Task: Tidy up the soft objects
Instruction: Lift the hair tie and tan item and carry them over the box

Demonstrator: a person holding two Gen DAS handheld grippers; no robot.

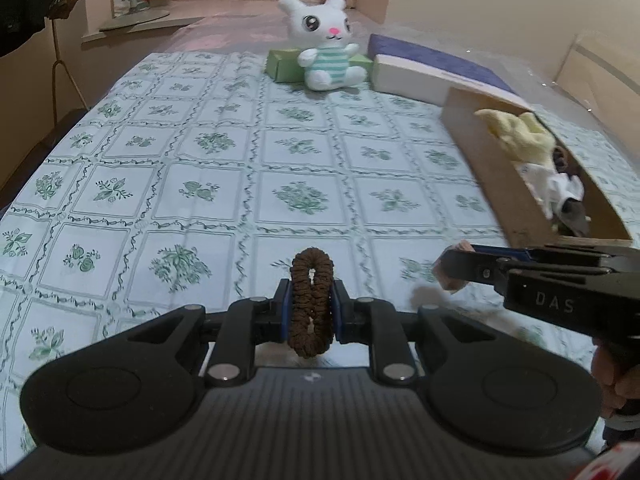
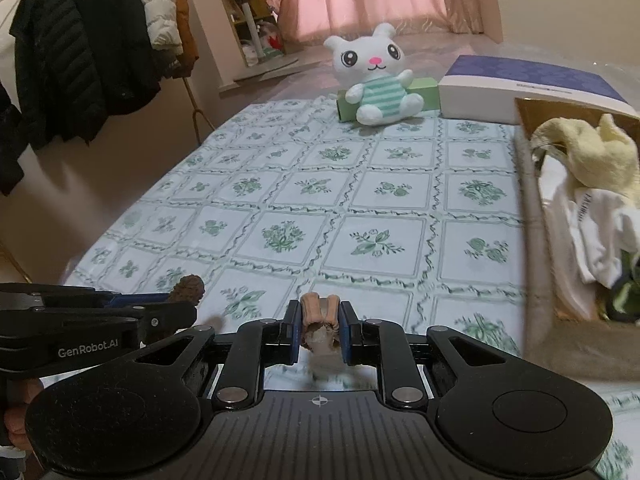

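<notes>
L gripper (image 1: pixel 311 304) is clamped on 1 dark brown scrunchie (image 1: pixel 311 300), upright betw. its fingers, above the tablecloth (image 1: pixel 224 184). R gripper (image 2: pixel 319 322), just beside it, pinches 1 tan scrunchie (image 2: pixel 320 314). Cardboard box (image 2: pixel 530 240) at right holds yellow cloth (image 2: pixel 592 152) + white garment (image 2: pixel 592 232). 1 plush bunny (image 2: pixel 376 76) sits far end.

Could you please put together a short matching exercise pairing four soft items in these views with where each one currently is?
Items:
1. dark brown scrunchie
2. tan scrunchie
3. plush bunny
4. yellow cloth

Places:
A. in the cardboard box
B. between the left gripper fingers
C. sitting against the green box
D. between the right gripper fingers

Pairs: 1-B, 2-D, 3-C, 4-A
</notes>
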